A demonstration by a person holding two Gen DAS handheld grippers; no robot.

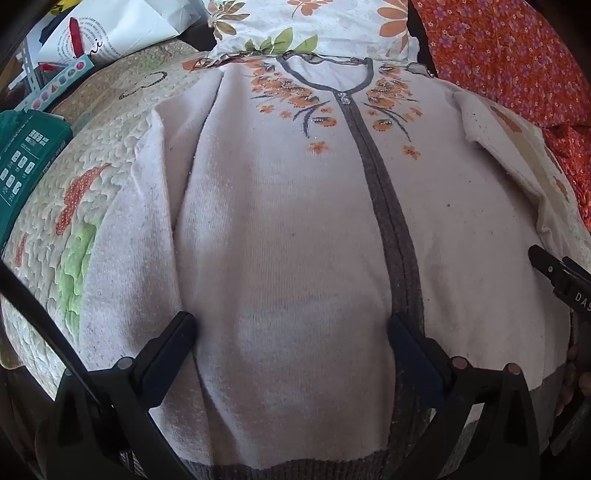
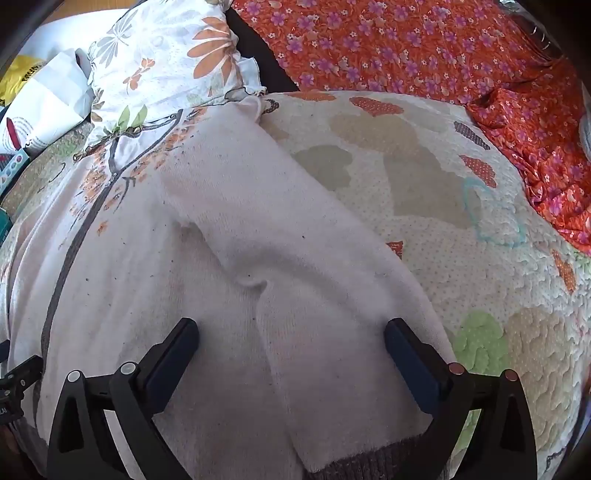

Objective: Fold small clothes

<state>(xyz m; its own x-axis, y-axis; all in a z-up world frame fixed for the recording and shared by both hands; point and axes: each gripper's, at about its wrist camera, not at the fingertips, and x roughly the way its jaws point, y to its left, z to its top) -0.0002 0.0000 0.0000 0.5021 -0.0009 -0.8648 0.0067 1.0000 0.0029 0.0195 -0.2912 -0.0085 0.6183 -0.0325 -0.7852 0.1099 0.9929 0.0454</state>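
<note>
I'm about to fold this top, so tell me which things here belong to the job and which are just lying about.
Part of the job:
white cardigan
left gripper, open
right gripper, open

Just lying about:
quilted bedspread
floral pillow
orange flowered cloth
green box
white paper bag

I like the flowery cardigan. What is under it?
The white cardigan lies flat on a quilted blanket with coloured heart patches. Anything between the cardigan and blanket is covered, so I cannot tell. Both open grippers are above it.
</note>
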